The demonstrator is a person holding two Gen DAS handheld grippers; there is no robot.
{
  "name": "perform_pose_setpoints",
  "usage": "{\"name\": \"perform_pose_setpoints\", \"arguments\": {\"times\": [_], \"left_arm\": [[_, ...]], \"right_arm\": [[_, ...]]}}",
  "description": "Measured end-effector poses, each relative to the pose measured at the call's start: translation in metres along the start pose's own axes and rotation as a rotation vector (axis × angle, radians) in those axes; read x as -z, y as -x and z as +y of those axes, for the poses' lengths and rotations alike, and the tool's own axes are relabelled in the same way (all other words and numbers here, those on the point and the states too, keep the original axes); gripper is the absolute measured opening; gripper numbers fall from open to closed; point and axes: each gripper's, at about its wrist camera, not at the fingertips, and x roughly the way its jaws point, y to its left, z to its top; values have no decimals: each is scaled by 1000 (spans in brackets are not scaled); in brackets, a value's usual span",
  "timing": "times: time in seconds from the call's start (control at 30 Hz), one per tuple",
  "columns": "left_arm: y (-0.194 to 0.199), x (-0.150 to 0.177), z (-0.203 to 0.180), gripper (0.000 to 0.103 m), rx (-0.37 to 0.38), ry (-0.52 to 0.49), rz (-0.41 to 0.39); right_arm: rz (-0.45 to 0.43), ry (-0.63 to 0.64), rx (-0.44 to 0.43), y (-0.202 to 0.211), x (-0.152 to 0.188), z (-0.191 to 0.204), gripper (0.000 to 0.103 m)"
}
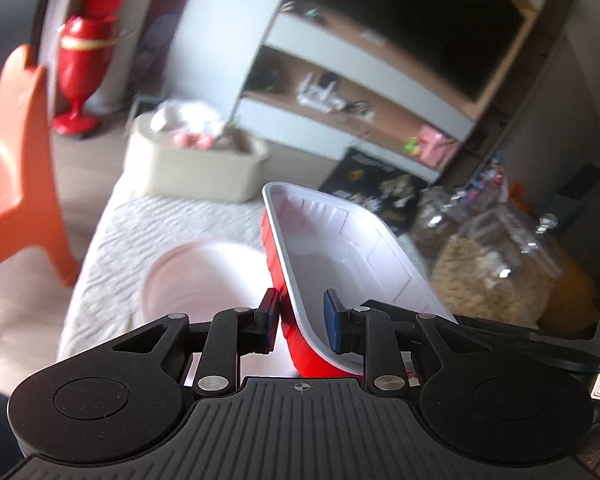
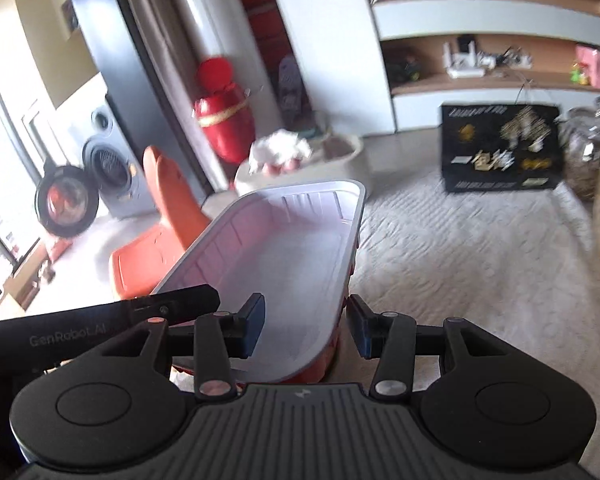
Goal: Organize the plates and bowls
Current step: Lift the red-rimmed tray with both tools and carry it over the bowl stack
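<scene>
A rectangular bowl (image 1: 340, 256), red outside and white inside, hangs tilted above a white quilted mat (image 1: 116, 248). My left gripper (image 1: 302, 316) is shut on the bowl's near left wall, one pad on the red outside and the blue pad inside. In the right wrist view the same bowl (image 2: 284, 248) has its near right wall between the pads of my right gripper (image 2: 306, 324), which is shut on it. A pale pink round plate (image 1: 196, 280) lies on the mat below and left of the bowl. Each view shows part of the other gripper's black body.
An orange plastic chair (image 1: 16, 184) stands left of the mat, and a beige basket (image 1: 192, 164) of soft items sits beyond it. Glass jars of grain (image 1: 496, 276) and a black box (image 2: 500, 148) are at the right. A shelf unit (image 2: 496, 44) and a red vase (image 2: 224, 120) stand behind.
</scene>
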Motion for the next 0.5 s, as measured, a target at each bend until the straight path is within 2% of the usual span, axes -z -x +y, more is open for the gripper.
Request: {"name": "perform_pose_setpoints", "arguments": {"times": [0.17,0.33,0.5], "left_arm": [[-23,3,38,26,-36,81,91],[-33,3,55,26,4,111,128],[-31,-1,68,26,79,126,159]], "right_arm": [[83,-5,-10,-38,7,12,46],[135,-37,-20,-54,13,10,46],[155,-68,-31,-57,12,8,46]]}}
